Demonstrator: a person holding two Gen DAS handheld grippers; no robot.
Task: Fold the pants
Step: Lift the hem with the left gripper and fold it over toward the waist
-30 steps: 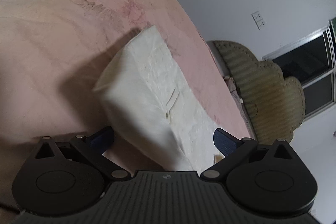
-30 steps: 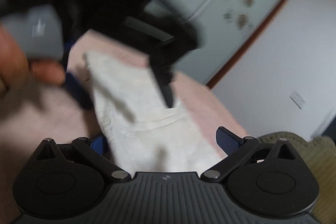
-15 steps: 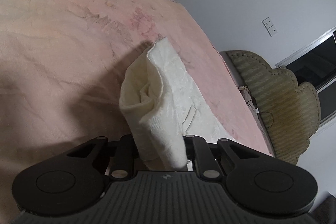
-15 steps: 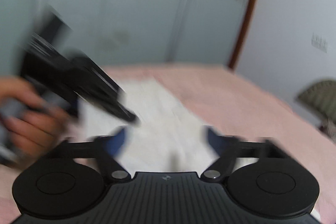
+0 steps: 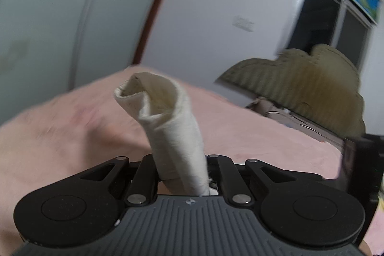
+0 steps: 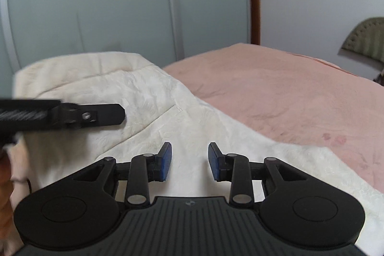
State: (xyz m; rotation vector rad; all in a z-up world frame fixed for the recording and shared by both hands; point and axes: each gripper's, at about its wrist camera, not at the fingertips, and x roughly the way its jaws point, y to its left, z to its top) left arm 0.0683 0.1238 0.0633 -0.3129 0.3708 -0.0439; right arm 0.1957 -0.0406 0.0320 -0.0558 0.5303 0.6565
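The cream-white pants point(image 6: 153, 107) lie on the pink bedspread point(image 6: 288, 92) and run from the left to the lower right in the right wrist view. My left gripper point(image 5: 181, 174) is shut on a bunched edge of the pants point(image 5: 168, 116), which stands up as a curled tube above the bed. It also shows in the right wrist view point(image 6: 96, 115) at the left, over the pants. My right gripper point(image 6: 189, 161) is open and empty, low over the pants, its blue pads point(image 6: 165, 160) apart.
A pale wardrobe point(image 6: 96, 4) stands behind the bed. An olive padded headboard point(image 5: 300, 78) is at the right, with a dark window point(image 5: 331, 23) above it. The pink bedspread point(image 5: 60, 136) spreads to the right of the pants.
My left gripper closed on the pants' edge and lifted it up off the bed. My right gripper swung over the pants and its fingers have come closer together.
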